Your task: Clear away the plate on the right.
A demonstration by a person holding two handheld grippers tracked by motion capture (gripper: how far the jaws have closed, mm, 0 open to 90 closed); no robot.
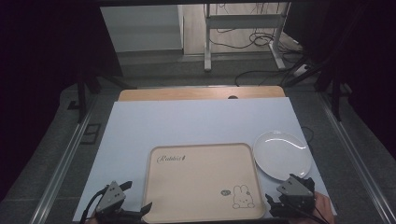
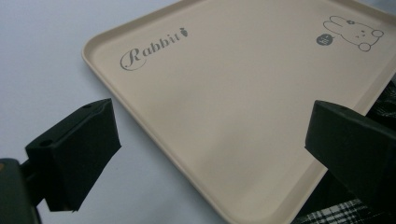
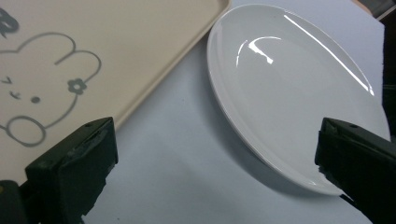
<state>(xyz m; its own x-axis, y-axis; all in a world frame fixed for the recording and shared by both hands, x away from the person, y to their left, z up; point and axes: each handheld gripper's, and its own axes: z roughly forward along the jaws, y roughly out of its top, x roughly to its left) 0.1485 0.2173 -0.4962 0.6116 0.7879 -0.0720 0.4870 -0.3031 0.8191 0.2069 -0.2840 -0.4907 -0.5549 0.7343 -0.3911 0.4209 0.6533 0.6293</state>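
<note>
A beige tray printed with a rabbit drawing and the word "Rabbit" lies at the near middle of the table, with nothing on it. A white plate, also bare, sits just past the tray's right edge. My left gripper is open at the tray's near left corner. In the left gripper view its jaws stand wide apart over the tray's edge. My right gripper is open at the near right, between tray and plate. The right gripper view has the plate and the tray's corner ahead of the open jaws.
A white sheet covers most of the wooden table. Beyond the far edge stand a metal desk frame and loose cables on the floor. Dark stands flank both sides.
</note>
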